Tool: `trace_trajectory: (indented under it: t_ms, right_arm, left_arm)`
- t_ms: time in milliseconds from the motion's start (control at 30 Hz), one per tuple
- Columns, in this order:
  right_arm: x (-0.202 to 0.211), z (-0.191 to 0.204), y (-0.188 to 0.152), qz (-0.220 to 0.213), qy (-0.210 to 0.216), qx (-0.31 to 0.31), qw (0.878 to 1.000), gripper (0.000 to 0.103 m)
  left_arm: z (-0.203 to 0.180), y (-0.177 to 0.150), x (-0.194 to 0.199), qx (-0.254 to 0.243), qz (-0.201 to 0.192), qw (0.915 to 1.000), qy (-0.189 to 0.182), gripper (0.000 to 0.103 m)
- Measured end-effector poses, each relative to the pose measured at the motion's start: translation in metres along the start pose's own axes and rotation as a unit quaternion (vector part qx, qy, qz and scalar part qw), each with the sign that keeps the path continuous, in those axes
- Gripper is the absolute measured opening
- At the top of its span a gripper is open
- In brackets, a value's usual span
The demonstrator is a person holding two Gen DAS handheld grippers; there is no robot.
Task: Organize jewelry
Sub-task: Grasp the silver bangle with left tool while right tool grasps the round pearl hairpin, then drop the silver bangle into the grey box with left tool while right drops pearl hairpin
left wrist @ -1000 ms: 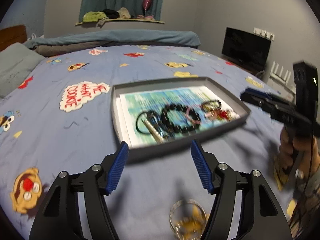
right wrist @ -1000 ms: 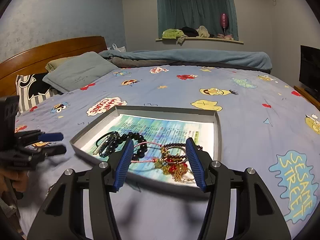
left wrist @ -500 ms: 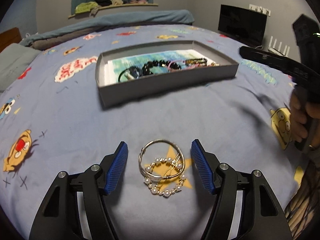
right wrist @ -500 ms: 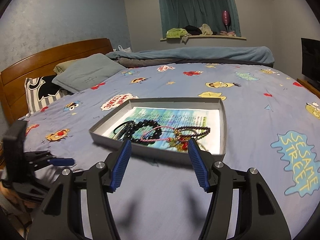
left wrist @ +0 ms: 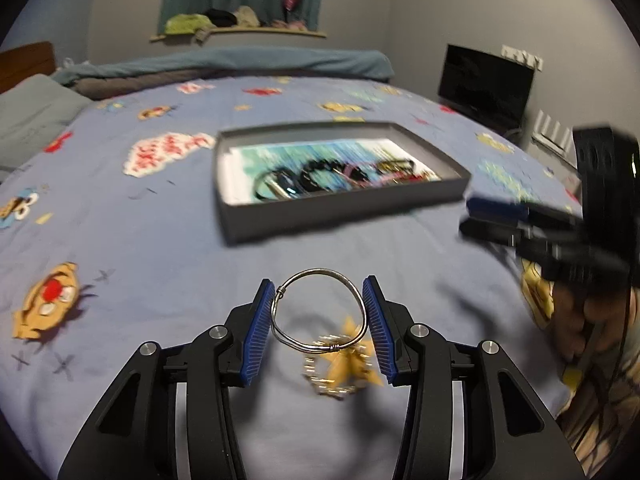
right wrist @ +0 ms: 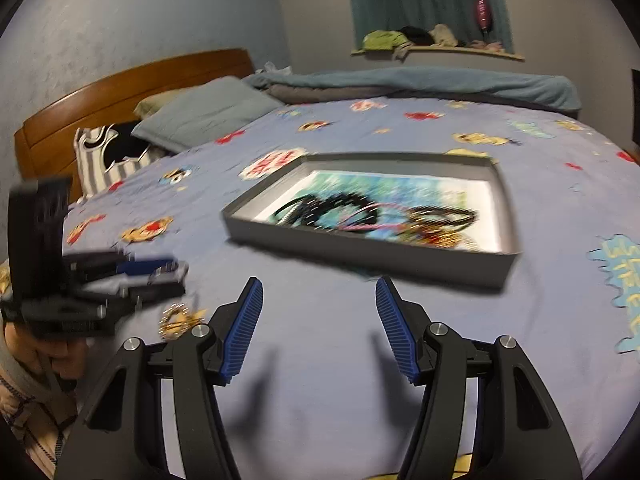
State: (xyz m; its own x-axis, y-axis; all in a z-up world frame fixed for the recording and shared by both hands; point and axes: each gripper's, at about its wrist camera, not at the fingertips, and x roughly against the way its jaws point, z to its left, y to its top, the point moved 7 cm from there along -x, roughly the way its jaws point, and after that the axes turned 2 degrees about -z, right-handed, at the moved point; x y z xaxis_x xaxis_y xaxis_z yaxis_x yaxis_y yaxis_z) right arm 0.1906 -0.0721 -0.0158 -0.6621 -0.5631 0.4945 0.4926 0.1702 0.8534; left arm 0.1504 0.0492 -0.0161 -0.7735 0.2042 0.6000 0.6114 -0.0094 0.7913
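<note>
A silver wire bangle stands tilted up between the blue pads of my left gripper. The jaws are closing and both pads touch the bangle's sides. Under it a pearl and gold bracelet lies blurred on the bed sheet. The grey tray lies beyond, holding black bead bracelets and other pieces. My right gripper hangs open over bare sheet in front of the tray, with nothing between its fingers. The right wrist view also shows the left gripper at the left, above the pearl bracelet.
A blue cartoon-print sheet covers the bed. Pillows and a wooden headboard are at the far left, and a rolled blanket runs along the far edge. A dark screen stands right of the bed. A hand holds the right gripper.
The left jaws have closed in on the silver bangle, which has tipped up off the pearl bracelet. The right gripper has swung left and down, so the tray sits further right in its view.
</note>
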Motion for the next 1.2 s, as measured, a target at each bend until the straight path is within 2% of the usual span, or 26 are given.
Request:
trace_trajectory:
  t_ms: [300, 500, 633, 900, 967, 1000, 1033, 1200]
  right_arm:
    - [-0.027, 0.056, -0.021, 0.043, 0.036, 0.036, 0.998, 0.059]
    - [-0.039, 0.090, -0.033, 0.067, 0.055, 0.071, 0.994, 0.059]
    - [-0.046, 0.108, -0.036, 0.074, 0.052, 0.097, 0.991, 0.066]
    - [-0.068, 0.119, -0.045, 0.099, 0.020, 0.144, 0.984, 0.066]
    - [-0.069, 0.119, -0.045, 0.099, 0.017, 0.148, 0.984, 0.064]
    - [-0.069, 0.119, -0.046, 0.098, 0.016, 0.150, 0.984, 0.055]
    - [-0.069, 0.119, -0.045, 0.097, 0.016, 0.152, 0.984, 0.052]
    - [-0.064, 0.114, -0.039, 0.087, 0.030, 0.138, 0.986, 0.052]
  left_arm:
    - [0.052, -0.008, 0.038, 0.041, -0.021, 0.9980, 0.043, 0.047]
    - [0.076, -0.020, 0.053, 0.066, -0.023, 0.9960, 0.055, 0.047]
    - [0.075, -0.022, 0.056, 0.062, -0.024, 0.9963, 0.055, 0.047]
    - [0.071, -0.021, 0.057, 0.057, -0.025, 0.9968, 0.050, 0.047]
    - [0.071, -0.020, 0.056, 0.058, -0.026, 0.9968, 0.049, 0.047]
    - [0.071, -0.020, 0.056, 0.058, -0.026, 0.9968, 0.048, 0.047]
    - [0.070, -0.018, 0.055, 0.059, -0.026, 0.9968, 0.047, 0.047]
    - [0.060, -0.010, 0.048, 0.054, -0.028, 0.9975, 0.038, 0.047]
